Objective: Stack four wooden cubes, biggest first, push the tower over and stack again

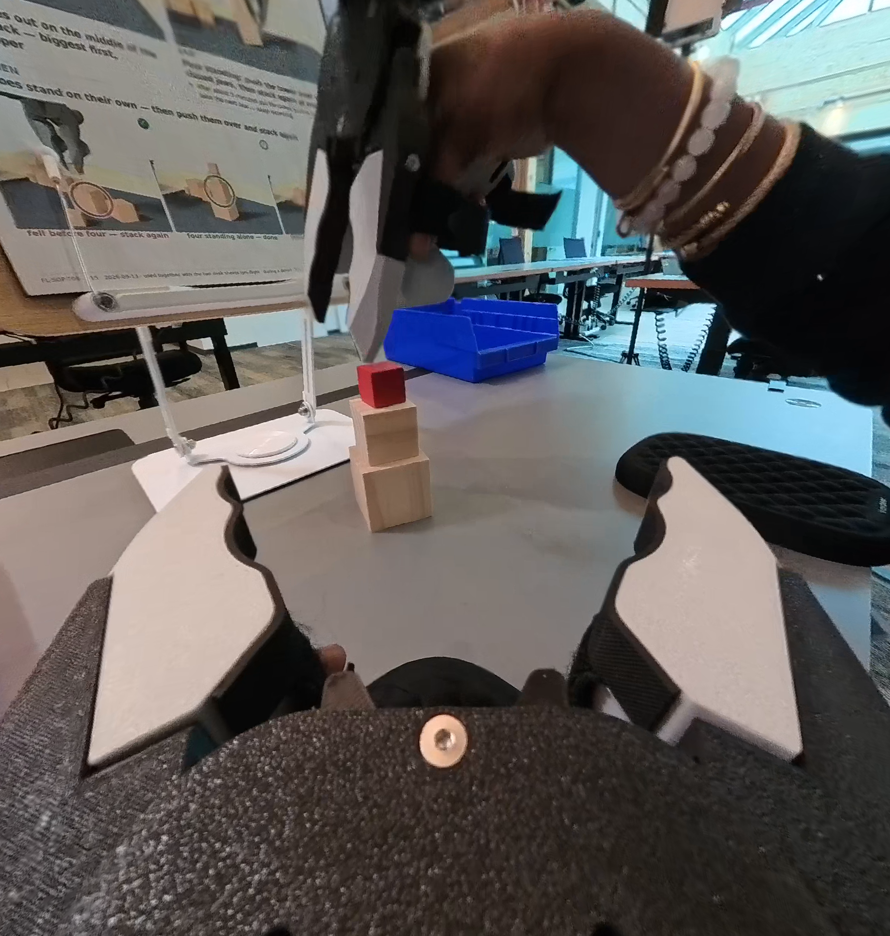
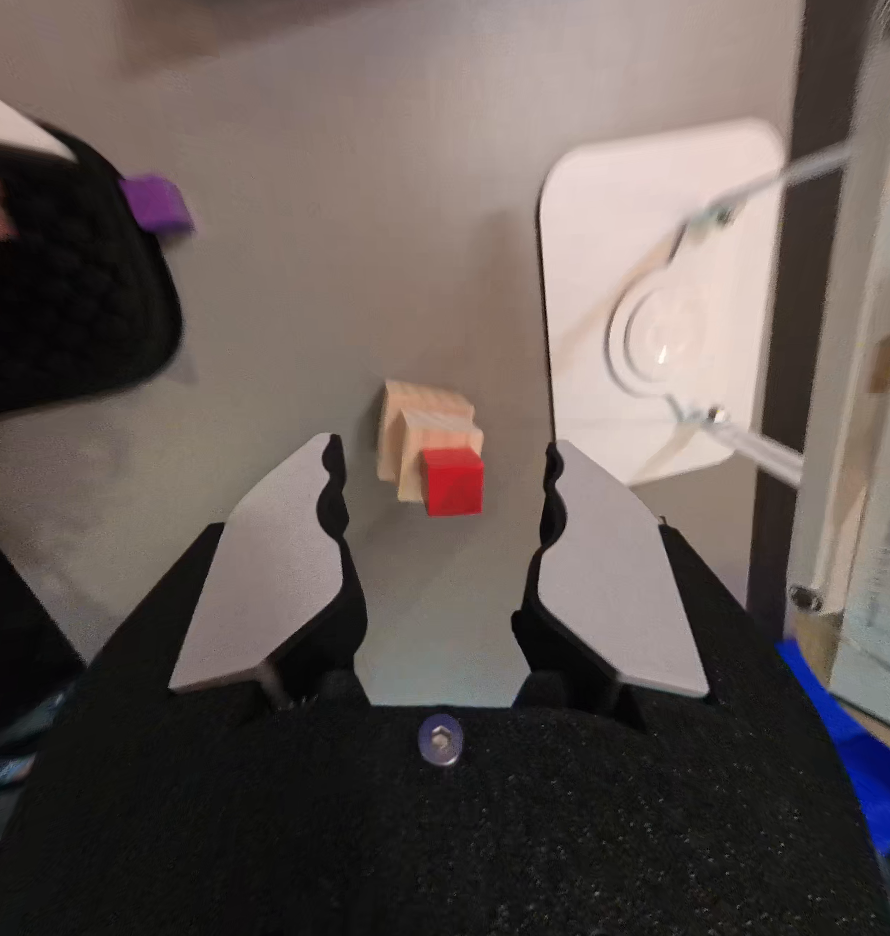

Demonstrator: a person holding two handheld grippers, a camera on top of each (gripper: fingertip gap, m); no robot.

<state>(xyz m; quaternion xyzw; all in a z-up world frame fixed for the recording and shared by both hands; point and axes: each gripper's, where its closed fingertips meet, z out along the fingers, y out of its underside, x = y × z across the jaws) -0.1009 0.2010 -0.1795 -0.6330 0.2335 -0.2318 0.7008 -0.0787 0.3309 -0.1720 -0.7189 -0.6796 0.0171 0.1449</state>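
Your right gripper (image 2: 443, 445) hangs spread and bare above the red cube (image 2: 453, 489) (topping two wooden cubes (image 1: 392, 466)); your left gripper (image 1: 433, 486), spread wide, sits nearer.

My left claw (image 1: 435, 486) is low and level, fingers spread wide w/ nothing btwn them. My right claw (image 2: 443, 458) hangs high, pointing straight down, fingers (image 2: 281, 552) parted and bare. My right hand (image 1: 559, 96) grips its handle from above, wrist bent, bracelets on forearm.
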